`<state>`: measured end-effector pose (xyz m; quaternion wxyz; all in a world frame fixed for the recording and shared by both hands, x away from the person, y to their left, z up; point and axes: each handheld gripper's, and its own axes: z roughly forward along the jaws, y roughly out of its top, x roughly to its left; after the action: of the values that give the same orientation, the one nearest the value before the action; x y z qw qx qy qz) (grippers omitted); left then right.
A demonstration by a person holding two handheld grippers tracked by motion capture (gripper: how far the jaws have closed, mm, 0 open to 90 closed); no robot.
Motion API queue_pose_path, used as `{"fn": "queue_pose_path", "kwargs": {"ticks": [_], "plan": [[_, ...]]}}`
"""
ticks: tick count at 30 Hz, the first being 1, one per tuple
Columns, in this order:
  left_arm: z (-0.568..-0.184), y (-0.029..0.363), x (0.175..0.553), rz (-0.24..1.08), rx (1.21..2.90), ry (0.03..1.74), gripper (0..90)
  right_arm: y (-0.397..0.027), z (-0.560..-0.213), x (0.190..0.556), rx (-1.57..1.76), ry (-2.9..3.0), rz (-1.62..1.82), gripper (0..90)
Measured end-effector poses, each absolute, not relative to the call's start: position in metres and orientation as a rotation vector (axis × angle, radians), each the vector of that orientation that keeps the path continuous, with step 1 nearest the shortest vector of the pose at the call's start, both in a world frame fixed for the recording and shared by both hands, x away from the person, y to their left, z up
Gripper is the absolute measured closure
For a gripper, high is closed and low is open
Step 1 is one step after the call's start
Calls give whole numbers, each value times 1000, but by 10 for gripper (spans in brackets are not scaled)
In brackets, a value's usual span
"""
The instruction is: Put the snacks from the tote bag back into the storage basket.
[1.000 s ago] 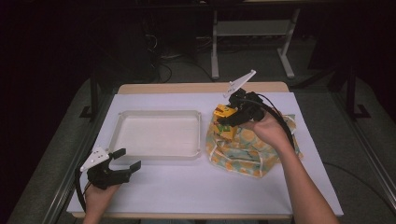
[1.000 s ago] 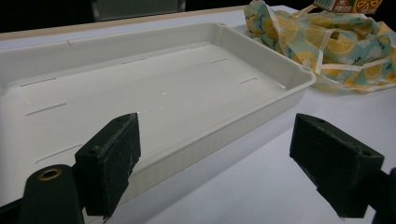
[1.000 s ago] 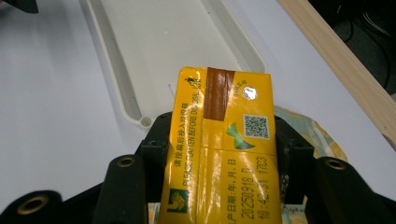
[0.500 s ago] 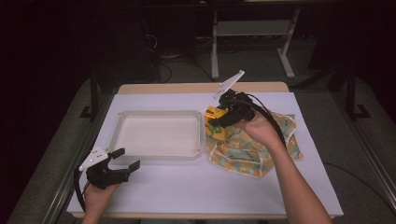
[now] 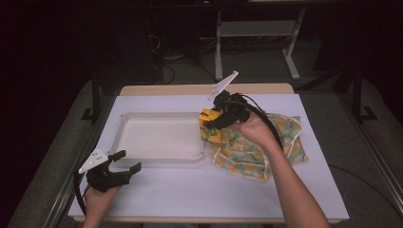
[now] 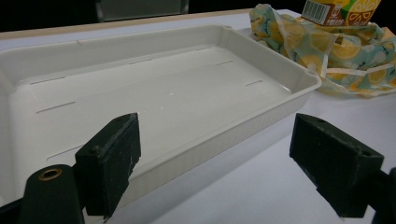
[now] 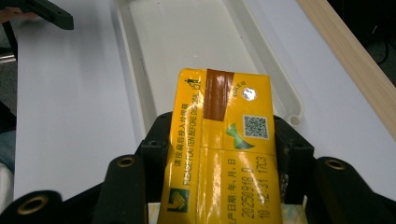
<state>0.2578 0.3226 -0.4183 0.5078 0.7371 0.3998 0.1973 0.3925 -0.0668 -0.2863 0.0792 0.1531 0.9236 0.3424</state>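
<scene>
High view: the right tongs (image 5: pixel 212 124) are gripping a yellow drink carton (image 5: pixel 209 124) and holding it up at the near right corner of the white tray (image 5: pixel 161 154), just above the edge of the lemon-print cloth bag (image 5: pixel 256 152); judging by that position, the carton is being carried toward the tray. Well apart, the left tongs (image 5: pixel 127 161) are resting spread wide and empty on the white surface (image 5: pixel 199 185), likely waiting clear of the tray.

Left gripper view: both jaws are standing far apart with nothing between them; the tray is lying just ahead, the bag and carton (image 6: pixel 338 11) beyond its far corner.

Right gripper view: the carton (image 7: pixel 222 144) is sitting clamped between the jaws, its top pointing forward over the tray's corner (image 7: pixel 292 119).
</scene>
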Motion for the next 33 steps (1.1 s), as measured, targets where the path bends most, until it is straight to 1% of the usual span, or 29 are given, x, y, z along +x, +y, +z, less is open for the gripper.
{"fn": "queue_pose_path", "kwargs": {"ticks": [33], "plan": [[-419, 325, 258, 478, 1751, 979, 160, -28, -300, 405, 355, 2821, 1055, 493]]}}
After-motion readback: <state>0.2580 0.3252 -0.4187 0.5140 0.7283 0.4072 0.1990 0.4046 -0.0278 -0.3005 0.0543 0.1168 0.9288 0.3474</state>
